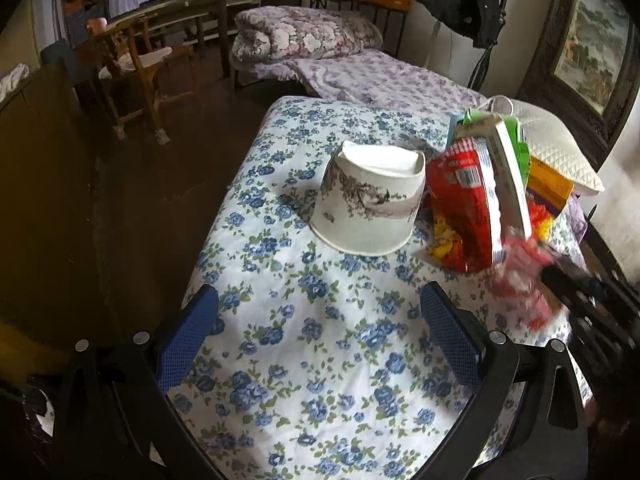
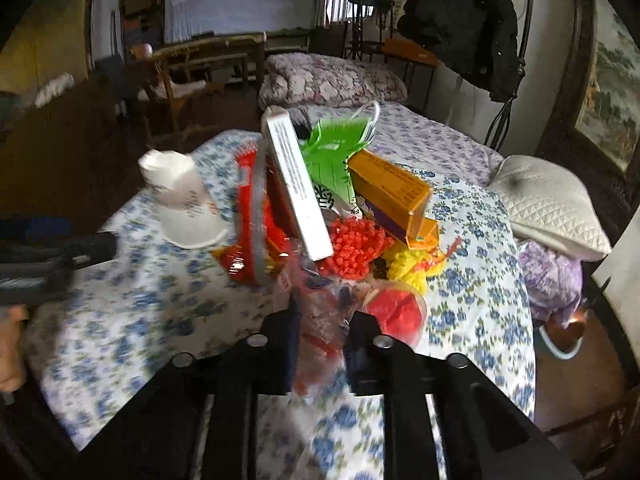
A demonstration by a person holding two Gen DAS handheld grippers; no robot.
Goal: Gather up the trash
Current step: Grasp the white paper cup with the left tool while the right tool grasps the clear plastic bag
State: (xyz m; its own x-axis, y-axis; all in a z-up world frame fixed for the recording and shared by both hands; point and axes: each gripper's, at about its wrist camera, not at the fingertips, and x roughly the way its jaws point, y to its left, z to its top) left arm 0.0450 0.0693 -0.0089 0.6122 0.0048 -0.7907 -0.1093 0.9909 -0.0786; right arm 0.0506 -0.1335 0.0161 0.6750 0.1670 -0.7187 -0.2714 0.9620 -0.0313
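Two grippers work over a flowered bedspread in a cluttered bedroom. Left gripper gapes wide, empty; right gripper pinches a clear wrapper.

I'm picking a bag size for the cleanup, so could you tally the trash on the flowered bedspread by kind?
Paper cup, upside down: 1
Boxes, white box and orange box: 2
Crinkly packets, red packet, green packet, clear wrapper in the right gripper: 3
Mesh sleeves, red and yellow: 2
Total: 8 that I can tell apart; the pile overlaps.
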